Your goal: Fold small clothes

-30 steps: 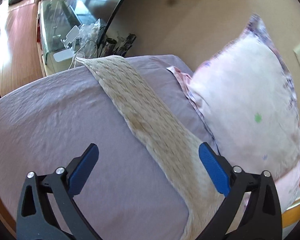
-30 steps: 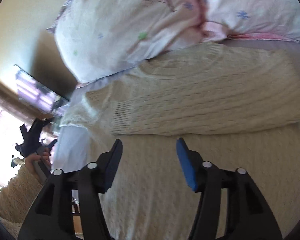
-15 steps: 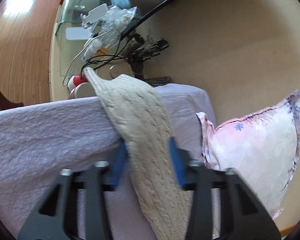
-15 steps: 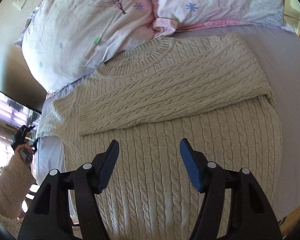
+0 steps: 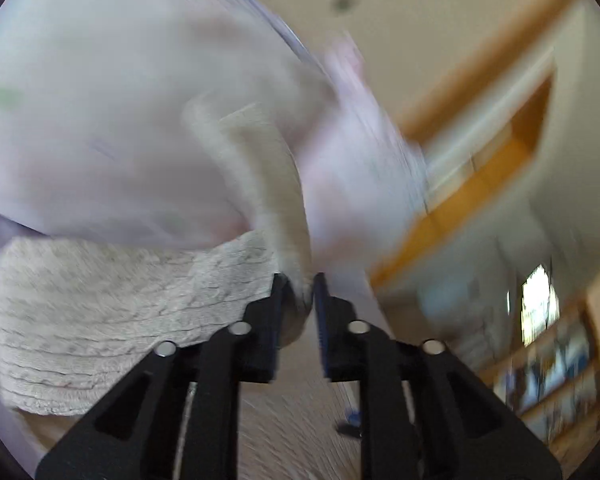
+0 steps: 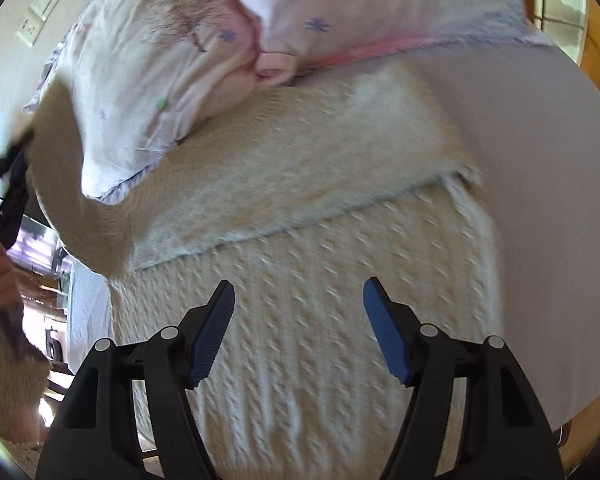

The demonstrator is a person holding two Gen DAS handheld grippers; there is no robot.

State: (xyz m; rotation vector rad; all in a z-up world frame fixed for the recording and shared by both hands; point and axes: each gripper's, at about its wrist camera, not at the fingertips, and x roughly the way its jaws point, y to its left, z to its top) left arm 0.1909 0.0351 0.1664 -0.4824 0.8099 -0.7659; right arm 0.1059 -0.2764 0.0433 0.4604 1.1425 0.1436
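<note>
A cream cable-knit sweater (image 6: 308,288) lies flat on the lilac bed sheet (image 6: 548,200), one sleeve folded across its chest (image 6: 300,168). My left gripper (image 5: 298,292) is shut on the other sleeve (image 5: 268,184) and holds it lifted; the left wrist view is blurred. That raised sleeve (image 6: 68,184) hangs at the left of the right wrist view, with the left gripper (image 6: 4,184) at its top. My right gripper (image 6: 300,320) is open and empty, above the sweater's body.
Two floral pillows (image 6: 172,60) (image 6: 380,4) lie at the head of the bed, touching the sweater's collar. A wooden bed frame (image 6: 596,48) borders the far right. A wall socket (image 6: 40,12) is at the upper left.
My left gripper closed on the sleeve that hung over the bed's edge and lifted it, swinging toward the pillows. My right gripper stayed open and moved lower over the sweater.
</note>
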